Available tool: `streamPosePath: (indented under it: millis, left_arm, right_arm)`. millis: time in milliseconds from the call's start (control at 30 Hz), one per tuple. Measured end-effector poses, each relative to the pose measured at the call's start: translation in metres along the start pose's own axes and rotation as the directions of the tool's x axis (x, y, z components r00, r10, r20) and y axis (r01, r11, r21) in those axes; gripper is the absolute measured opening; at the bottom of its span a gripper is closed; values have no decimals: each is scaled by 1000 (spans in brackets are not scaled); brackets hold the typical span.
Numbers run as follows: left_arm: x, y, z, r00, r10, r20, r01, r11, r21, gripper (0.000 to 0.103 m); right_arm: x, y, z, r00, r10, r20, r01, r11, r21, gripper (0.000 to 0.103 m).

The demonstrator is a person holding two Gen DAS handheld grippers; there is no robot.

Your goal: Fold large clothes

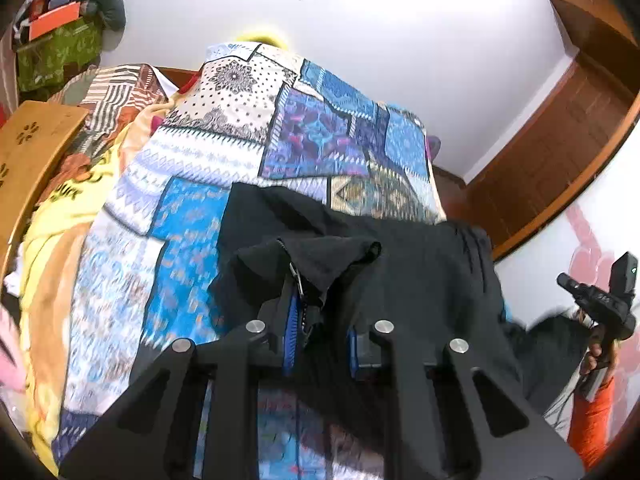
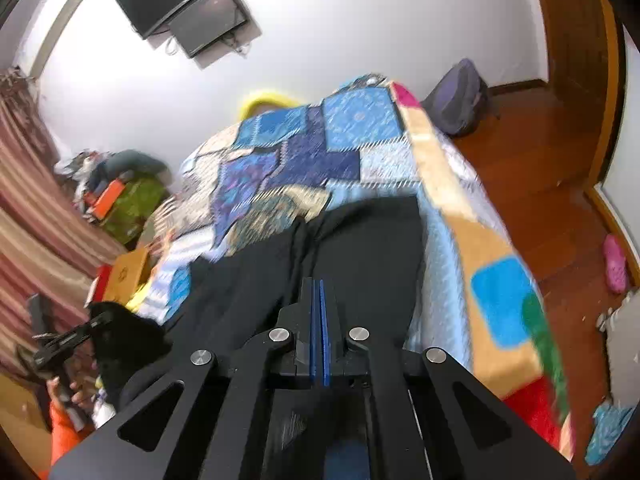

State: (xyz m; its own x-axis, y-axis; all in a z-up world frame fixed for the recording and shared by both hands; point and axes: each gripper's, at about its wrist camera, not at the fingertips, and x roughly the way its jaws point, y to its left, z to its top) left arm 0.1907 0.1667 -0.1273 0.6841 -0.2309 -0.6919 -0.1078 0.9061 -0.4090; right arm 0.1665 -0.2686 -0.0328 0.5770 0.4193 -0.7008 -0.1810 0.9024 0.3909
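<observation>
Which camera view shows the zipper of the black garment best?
The left wrist view: the zipper on the black garment sits sharp between the left gripper fingers. The right wrist view shows only blurred black cloth, no zipper.

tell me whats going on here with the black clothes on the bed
A person is working a black garment with two handheld grippers over a bed covered by a patchwork quilt. The left gripper has its jaws parted with the zipper edge bunched between them. The right gripper has its jaws pressed together over the cloth; whether it pinches fabric is not clear. The garment is not yet folded.
</observation>
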Motion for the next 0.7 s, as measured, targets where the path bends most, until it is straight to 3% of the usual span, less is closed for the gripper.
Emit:
streamPosePath:
  millis: [200,333,400,500,567,700]
  left_arm:
    - [39,2,20,999,22,-38,-21,1000,15,19]
    - [51,-2,4,996,73,-56,-68,994,81,19]
    - [51,-1,-6,994,90,-64,-84,992,95,19]
    - [45,1,-16,991,118,-60,-111,988,109,19]
    - [38,2,-22,991,121,-59,-114,988,103,19]
    - [27,4,-32,988,143,-55,-137,986,99,19]
  right_arm:
    - [30,-16,9,995,26,-94,-25,1000,11,2]
    - [25,-22,-10,986,-41,-163,37,999,-33,5]
    - [22,-24,-25,974,-72,-216,62,997,-51,11]
    - [7,-24,-52,959,-109,-261,94,993,-72,31]
    - [-4,-23,-60,959,-110,-261,93,993,-77,48]
    - [-30,-23,-86,966,-109,-235,95,993,-67,61]
